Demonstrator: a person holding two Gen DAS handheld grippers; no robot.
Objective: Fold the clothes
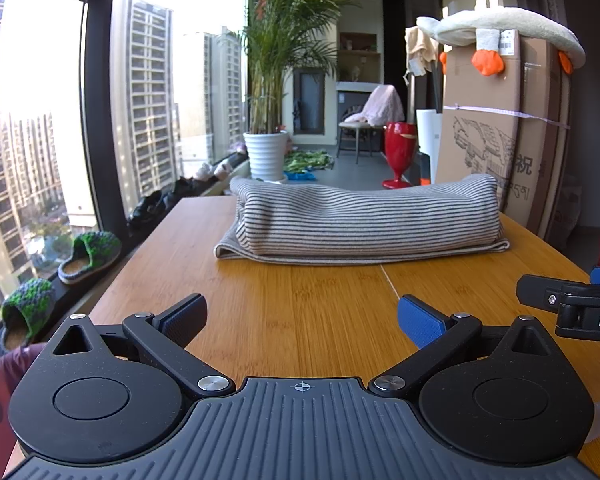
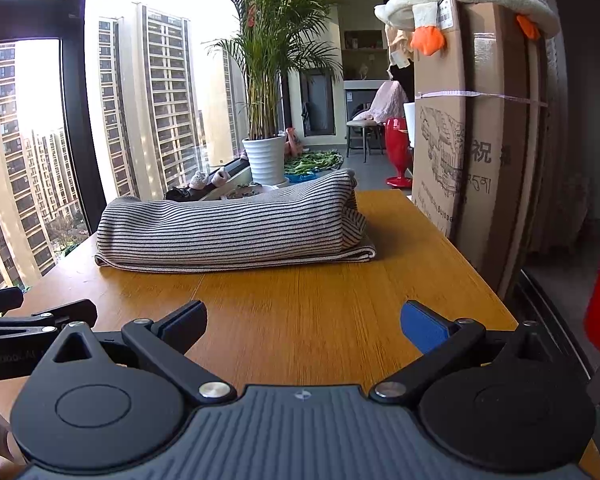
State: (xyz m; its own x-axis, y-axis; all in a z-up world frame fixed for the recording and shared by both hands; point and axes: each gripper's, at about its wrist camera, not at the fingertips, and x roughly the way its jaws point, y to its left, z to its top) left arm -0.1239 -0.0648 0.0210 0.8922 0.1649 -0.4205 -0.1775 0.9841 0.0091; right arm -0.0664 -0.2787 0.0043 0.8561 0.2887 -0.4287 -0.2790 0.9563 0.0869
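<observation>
A grey striped garment (image 1: 360, 220) lies folded into a thick bundle on the far part of the wooden table (image 1: 300, 308). In the right wrist view the same striped garment (image 2: 232, 228) sits left of centre on the wooden table (image 2: 300, 320). My left gripper (image 1: 300, 318) hovers over the near part of the table, open, nothing between its blue pads. My right gripper (image 2: 302, 322) is likewise open and empty, well short of the garment. The right gripper's black body (image 1: 572, 308) shows at the right edge of the left wrist view, and the left gripper's black body (image 2: 32, 320) shows at the left edge of the right wrist view.
A tall cardboard box (image 2: 472, 152) with a plush toy (image 2: 460, 0) on top stands by the table's right side. A large window (image 1: 40, 140) runs along the left, with slippers (image 1: 88, 256) on its sill. A potted palm (image 1: 266, 136) and a red vase (image 1: 398, 152) stand beyond the table.
</observation>
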